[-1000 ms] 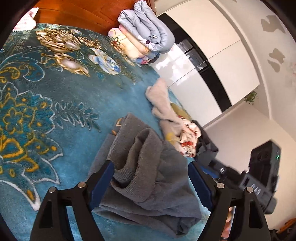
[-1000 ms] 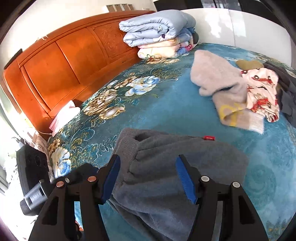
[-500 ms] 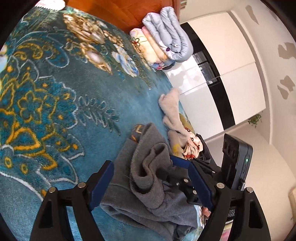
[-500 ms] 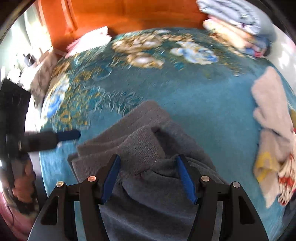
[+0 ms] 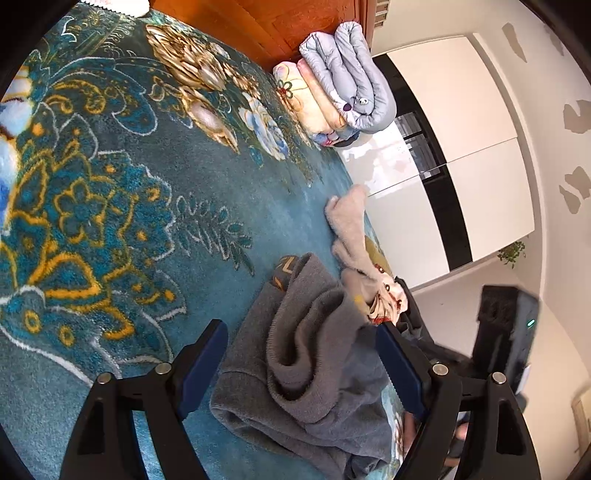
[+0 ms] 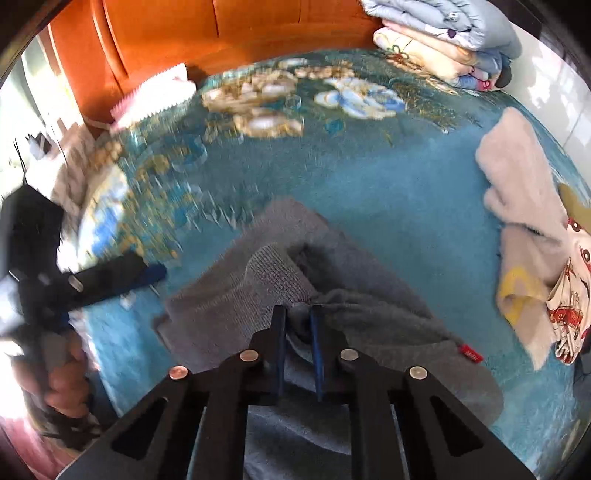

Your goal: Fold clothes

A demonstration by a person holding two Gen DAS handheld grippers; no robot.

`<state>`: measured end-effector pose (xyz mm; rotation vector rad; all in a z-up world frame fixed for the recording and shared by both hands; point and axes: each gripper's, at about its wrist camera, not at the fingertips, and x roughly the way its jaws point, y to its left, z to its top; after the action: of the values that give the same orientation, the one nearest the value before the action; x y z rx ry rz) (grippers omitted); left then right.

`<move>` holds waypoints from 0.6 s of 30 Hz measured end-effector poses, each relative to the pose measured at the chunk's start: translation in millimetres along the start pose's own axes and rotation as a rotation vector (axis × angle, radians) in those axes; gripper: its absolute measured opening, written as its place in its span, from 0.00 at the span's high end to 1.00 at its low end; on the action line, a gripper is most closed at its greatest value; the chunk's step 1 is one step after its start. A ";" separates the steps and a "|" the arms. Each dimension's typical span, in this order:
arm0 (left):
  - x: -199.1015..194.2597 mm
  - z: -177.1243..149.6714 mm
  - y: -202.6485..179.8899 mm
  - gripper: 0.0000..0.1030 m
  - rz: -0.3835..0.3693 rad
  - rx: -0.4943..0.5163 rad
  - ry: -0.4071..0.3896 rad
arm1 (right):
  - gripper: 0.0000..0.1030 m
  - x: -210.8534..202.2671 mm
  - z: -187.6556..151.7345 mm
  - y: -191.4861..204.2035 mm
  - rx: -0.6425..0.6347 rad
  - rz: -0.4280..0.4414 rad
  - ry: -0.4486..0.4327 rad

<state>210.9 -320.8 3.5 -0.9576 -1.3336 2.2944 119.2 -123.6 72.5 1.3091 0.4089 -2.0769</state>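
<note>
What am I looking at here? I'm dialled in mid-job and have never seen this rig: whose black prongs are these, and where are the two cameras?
There is no robot. A person holds a two-finger tool in each hand, with a fisheye camera on each looking along its fingers. One picture is from the left tool, the other from the right tool. Both look at a bed with a teal floral blanket. On it lie a crumpled grey sweater, a pile of other clothes and folded quilts by the headboard. The left tool stands open astride the sweater; the right tool's jaws are closing on a fold of it.
</note>
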 end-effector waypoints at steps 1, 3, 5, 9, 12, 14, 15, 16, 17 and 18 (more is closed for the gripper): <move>-0.3 0.4 0.3 0.18 -0.006 -0.002 0.000 | 0.90 -13.3 8.8 0.6 -0.004 0.026 -0.044; -0.1 1.0 0.5 0.18 -0.013 -0.004 0.002 | 0.99 -30.5 26.5 0.7 -0.010 0.027 -0.111; 1.9 0.6 -0.9 0.18 -0.008 0.003 0.012 | 1.00 -34.4 40.4 -0.7 -0.018 0.021 -0.156; 1.6 -0.5 -4.1 0.18 -0.008 0.024 0.024 | 0.99 1.5 45.0 -10.7 0.026 0.000 -0.090; 0.2 0.5 -4.6 0.18 -0.005 0.026 0.018 | 0.99 8.1 35.2 -20.7 0.054 0.042 -0.075; -0.1 1.1 -4.2 0.18 -0.003 0.023 0.015 | 0.99 -3.5 26.8 -27.6 0.051 0.055 -0.079; 0.4 1.3 -3.2 0.18 -0.001 0.017 0.014 | 0.98 -9.4 22.9 -30.3 0.044 0.066 -0.081; 0.8 1.7 -2.2 0.18 0.001 0.012 0.014 | 0.90 -16.5 20.1 -32.0 0.030 0.067 -0.082; 1.2 2.0 -1.5 0.18 0.003 0.009 0.014 | 0.82 -20.6 17.1 -28.5 0.022 0.061 -0.084; 1.5 2.1 -0.9 0.18 0.007 0.006 0.015 | 0.62 -20.2 15.7 -29.6 0.014 0.054 -0.076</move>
<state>208.3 -320.8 4.5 -0.9769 -1.3186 2.2910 94.9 -103.3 95.4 1.2312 0.3229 -2.0801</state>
